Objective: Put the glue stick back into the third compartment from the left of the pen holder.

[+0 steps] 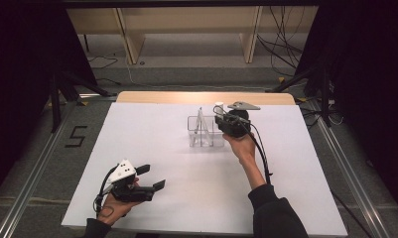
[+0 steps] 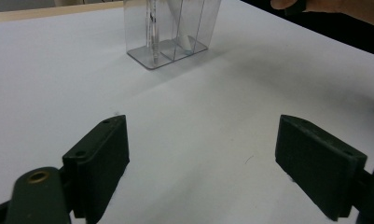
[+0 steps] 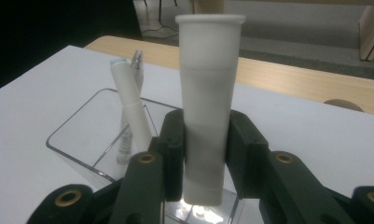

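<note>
Right gripper (image 3: 205,154) clamps smooth white plastic tube (image 3: 209,107) mid-body above clear acrylic organizer (image 3: 77,140): light, stiff, prob slippery; grip low. Left gripper (image 2: 201,163) released, idle.

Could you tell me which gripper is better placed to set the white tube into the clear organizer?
Right: the right gripper already clamps the white tube over the clear organizer; the left gripper rests open, far away.

White tube (image 3: 208,107) between closed jaws
</note>
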Tool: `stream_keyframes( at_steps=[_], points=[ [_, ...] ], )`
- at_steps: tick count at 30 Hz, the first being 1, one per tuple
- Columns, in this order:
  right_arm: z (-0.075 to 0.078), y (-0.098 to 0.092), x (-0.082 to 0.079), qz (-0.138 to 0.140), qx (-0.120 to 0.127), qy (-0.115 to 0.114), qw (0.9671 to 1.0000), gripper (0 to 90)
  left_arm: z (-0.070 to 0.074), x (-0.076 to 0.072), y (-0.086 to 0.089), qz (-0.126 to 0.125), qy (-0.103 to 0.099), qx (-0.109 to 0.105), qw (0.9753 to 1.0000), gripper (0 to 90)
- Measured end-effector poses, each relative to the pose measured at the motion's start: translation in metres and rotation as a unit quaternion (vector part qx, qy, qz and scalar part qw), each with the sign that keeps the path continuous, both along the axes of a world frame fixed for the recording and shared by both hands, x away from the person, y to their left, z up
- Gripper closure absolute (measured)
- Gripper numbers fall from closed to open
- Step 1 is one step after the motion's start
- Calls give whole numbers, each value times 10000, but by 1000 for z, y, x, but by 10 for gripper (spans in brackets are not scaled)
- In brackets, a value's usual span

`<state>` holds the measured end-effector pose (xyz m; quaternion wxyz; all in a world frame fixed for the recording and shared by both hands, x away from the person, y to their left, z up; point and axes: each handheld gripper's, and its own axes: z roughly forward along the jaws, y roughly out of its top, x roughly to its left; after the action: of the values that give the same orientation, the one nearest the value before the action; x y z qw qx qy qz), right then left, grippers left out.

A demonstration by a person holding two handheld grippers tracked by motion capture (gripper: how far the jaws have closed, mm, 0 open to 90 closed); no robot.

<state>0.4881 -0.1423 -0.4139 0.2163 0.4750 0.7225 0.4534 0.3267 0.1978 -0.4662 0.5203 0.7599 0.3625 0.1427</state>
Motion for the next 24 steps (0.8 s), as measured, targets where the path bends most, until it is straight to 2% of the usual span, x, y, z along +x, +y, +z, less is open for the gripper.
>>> stream_keyframes(
  at_steps=[5, 9, 14, 24],
  points=[
    [2, -1, 0, 8, 46, -34, 10000, 529, 0, 0, 0, 6, 25, -12, 10000, 169],
    [7, -5, -4, 6, 203, -80, 9998, 450, -1, 0, -1, 7, 27, -8, 10000, 168],
    [14, -9, -8, 62, 259, -168, 9995, 418, -1, 1, -1, -7, 36, 16, 10000, 167],
    [19, -11, -17, 188, 234, -108, 9995, 358, -1, 1, -1, 1, 37, -3, 10000, 167]
  ],
)
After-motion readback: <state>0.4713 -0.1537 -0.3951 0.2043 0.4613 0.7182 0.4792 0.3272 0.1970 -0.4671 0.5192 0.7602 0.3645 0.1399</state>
